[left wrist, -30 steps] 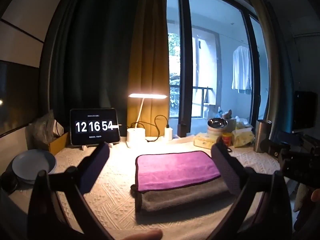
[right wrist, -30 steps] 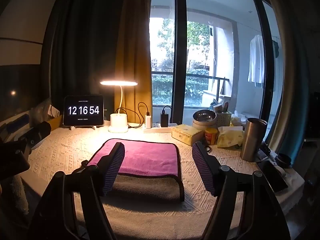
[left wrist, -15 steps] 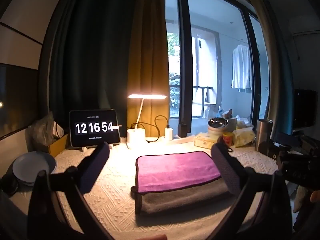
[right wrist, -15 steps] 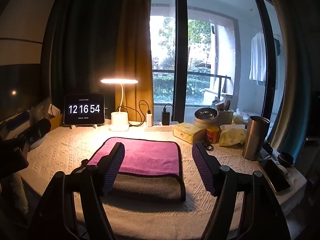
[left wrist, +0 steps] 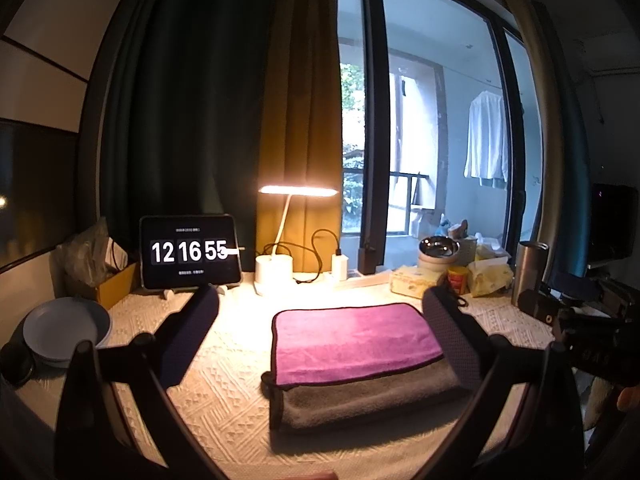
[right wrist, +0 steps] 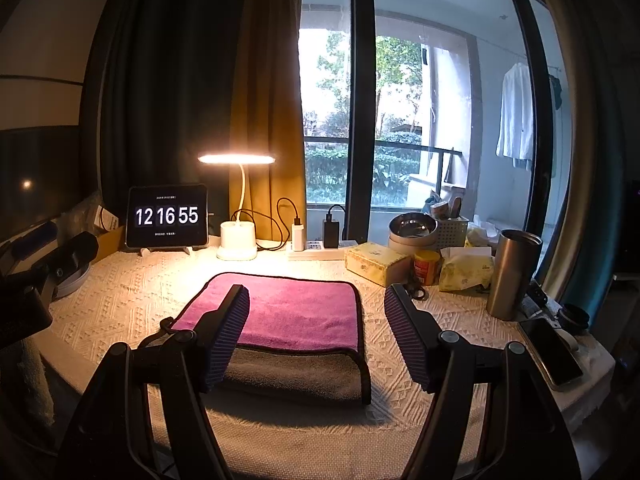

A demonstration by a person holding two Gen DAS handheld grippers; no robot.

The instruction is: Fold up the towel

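Barely anything shifts since a second ago: the clock tablet ticks from 12 16 54 to 12 16 55, and both grippers hold their hover over the bench with only a slight drift.

One towel lies on the bench, folded flat, purple face up with a grey layer showing along its near edge. It sits just in front of the lamp, untouched by either tool.

Left gripper: two fingers spread wide, nothing between them, one well left of the towel and one over its right edge. Right gripper: two fingers spread wide as well, empty, one over the towel's left part and one just past its right edge.

Counting around the lamp: one lit lamp, one clock tablet to its left, one grey plate further left. To its right, one power strip with two chargers plugged in, one yellow box, one steel bowl, one small red can, one steel tumbler, and one phone at the far right edge. One white shirt hangs outside the window.
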